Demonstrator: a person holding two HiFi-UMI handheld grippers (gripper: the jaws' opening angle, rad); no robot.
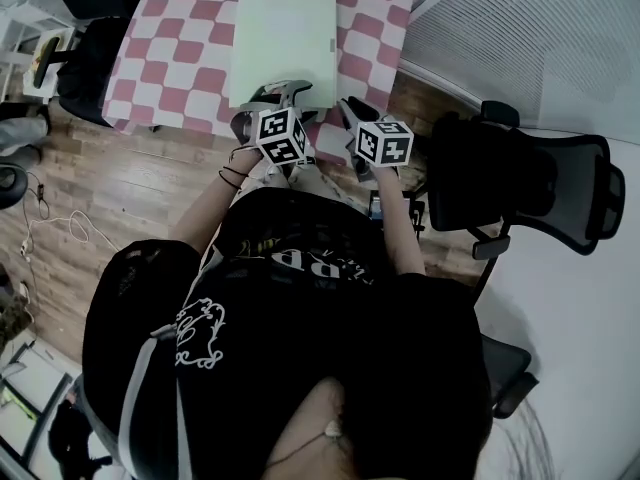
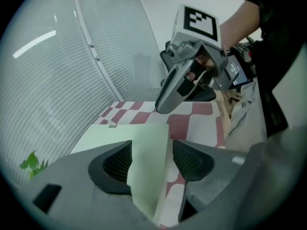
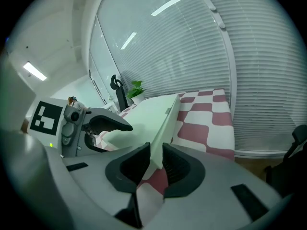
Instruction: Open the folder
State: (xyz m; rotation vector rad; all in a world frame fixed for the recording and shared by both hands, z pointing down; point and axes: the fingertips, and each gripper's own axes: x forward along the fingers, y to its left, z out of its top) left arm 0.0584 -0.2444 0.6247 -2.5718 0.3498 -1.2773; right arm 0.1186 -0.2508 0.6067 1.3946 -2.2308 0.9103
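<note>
Folder [image 1: 283, 46] at the table's [image 1: 160, 58] near edge looks light, thin and floppy, best pinched by its cover edge; right gripper [image 3: 156, 164] clamps that edge, left gripper [image 2: 151, 162] is opening its jaws around it.

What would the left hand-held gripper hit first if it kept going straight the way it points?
The pale green flat folder: its near edge stands between the left hand-held gripper's opening jaws, so it would probably meet that before the red-and-white checked tablecloth beyond.

Pale green folder [image 1: 283, 43], red-and-white checked tablecloth [image 1: 170, 53] — brown wood-plank floor [image 1: 130, 183], black mesh chair [image 1: 520, 183], grey slatted blinds [image 1: 520, 38]
</note>
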